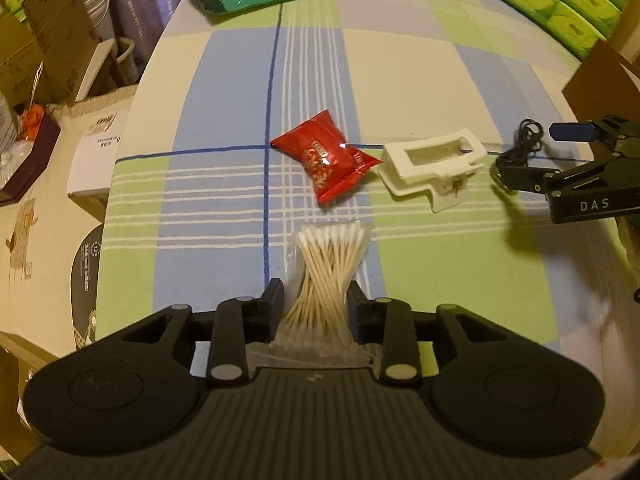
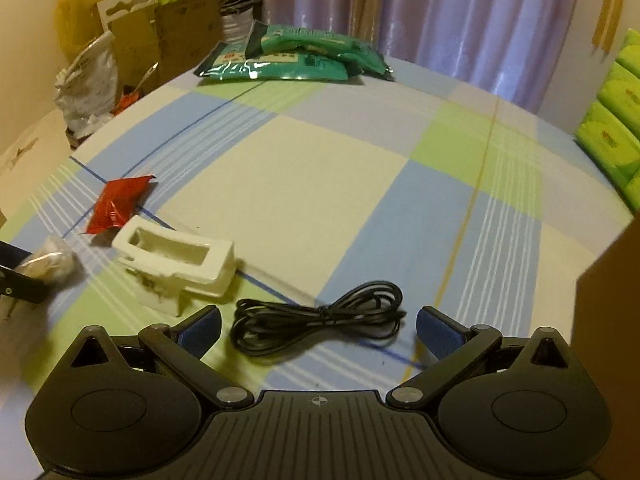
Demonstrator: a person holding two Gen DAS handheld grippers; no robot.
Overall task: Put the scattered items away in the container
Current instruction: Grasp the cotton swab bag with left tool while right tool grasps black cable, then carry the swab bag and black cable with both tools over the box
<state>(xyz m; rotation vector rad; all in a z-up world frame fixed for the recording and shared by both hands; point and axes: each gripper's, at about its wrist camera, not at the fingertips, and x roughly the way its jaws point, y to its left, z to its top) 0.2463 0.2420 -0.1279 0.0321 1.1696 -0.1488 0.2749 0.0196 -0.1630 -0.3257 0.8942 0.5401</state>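
My left gripper (image 1: 316, 296) is shut on a clear pack of cotton swabs (image 1: 324, 276), whose white tips point toward a red snack packet (image 1: 324, 158) on the checked tablecloth. Right of the packet lies a white plastic holder (image 1: 430, 162). In the right wrist view, a coiled black cable (image 2: 320, 320) lies on the cloth between the wide-apart blue pads of my open right gripper (image 2: 318, 326), and neither pad touches it. The holder (image 2: 176, 256), the red packet (image 2: 118, 204) and the blurred swab pack (image 2: 50, 264) are to its left. A brown cardboard box (image 2: 608, 320) stands at the right edge.
Green foil packs (image 2: 296, 56) lie at the table's far edge. Stacked green tissue packs (image 2: 616, 136) line the right side. Cardboard boxes and bags (image 1: 48, 40) crowd the floor to the left of the table. Bare cloth (image 2: 320, 184) stretches across the middle of the table.
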